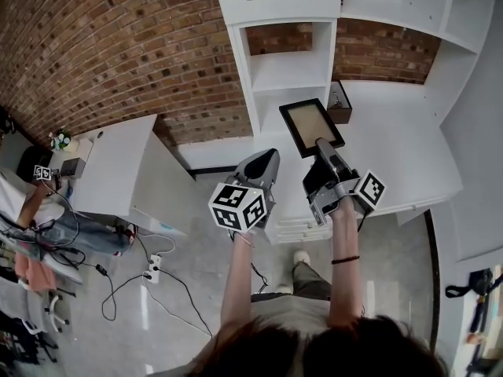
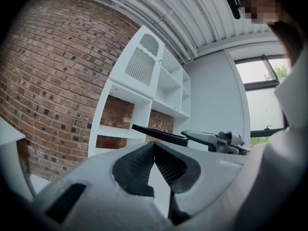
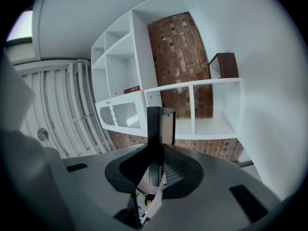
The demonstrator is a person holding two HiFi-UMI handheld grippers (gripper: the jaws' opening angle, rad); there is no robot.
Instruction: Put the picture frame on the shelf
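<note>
Picture frame [image 1: 312,126] out in free air before the white shelf unit [image 1: 287,69], far edge close to the front lip of the lowest open bay; touching or not, cannot tell. Open bays stacked above, each bounded by white uprights and boards, with brick wall [image 1: 118,45] showing through the backs. Broad bare white counter [image 1: 401,144] spreading away to the right; floor and a white table [image 1: 118,163] to the left, well apart.

Clamped by its near edge in the right gripper [image 1: 324,144], pads pressed on the dark border, tan panel facing up, lying nearly flat and skewed a little to the left. Edge-on between the jaws in the right gripper view. Just left of it and apart from it, the left gripper [image 1: 267,157], jaws together at the tips with nothing between.

Dark brown box [image 1: 339,104] on the counter just right of the frame's far corner, against the shelf upright. Seated person [image 1: 23,203] and loose cables [image 1: 153,269] on the floor far left, well apart from both grippers.
</note>
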